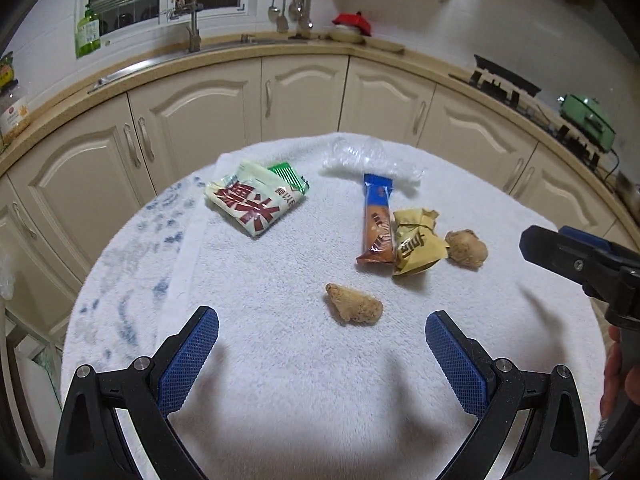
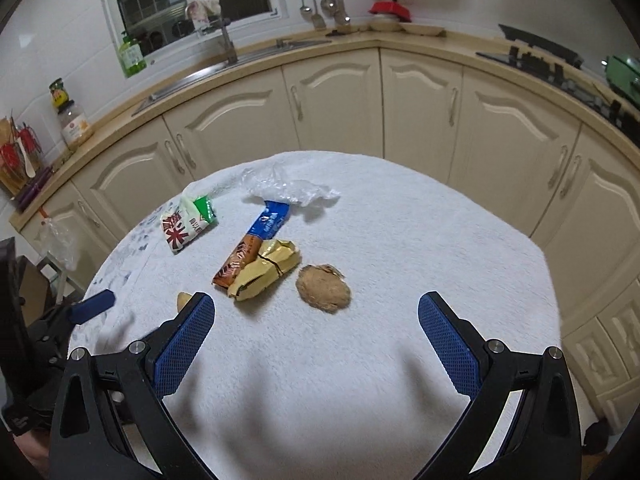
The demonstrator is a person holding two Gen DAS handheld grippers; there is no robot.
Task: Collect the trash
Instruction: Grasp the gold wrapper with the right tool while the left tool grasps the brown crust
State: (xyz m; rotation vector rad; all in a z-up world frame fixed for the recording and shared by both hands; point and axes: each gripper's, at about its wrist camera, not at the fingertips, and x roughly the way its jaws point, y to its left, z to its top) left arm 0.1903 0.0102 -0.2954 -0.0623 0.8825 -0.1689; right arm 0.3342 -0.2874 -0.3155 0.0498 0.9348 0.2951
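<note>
In the left wrist view the left tool (image 1: 322, 332) is hovering wide open and empty over the towel-covered bench (image 1: 280, 380), a light, crumbly brown lump (image 1: 353, 304) lying just ahead between its fingers. In the right wrist view the right tool (image 2: 316, 314) is gaping empty too, facing a second lump (image 2: 323, 288) beside thin, crinkly wrappers (image 2: 256, 260), probably best pinched across their middles.

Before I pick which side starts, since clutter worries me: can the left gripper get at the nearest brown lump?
Probably yes. The left gripper is open, the brown lump lies alone on the white towel just ahead between its fingers, apart from the wrappers.
</note>
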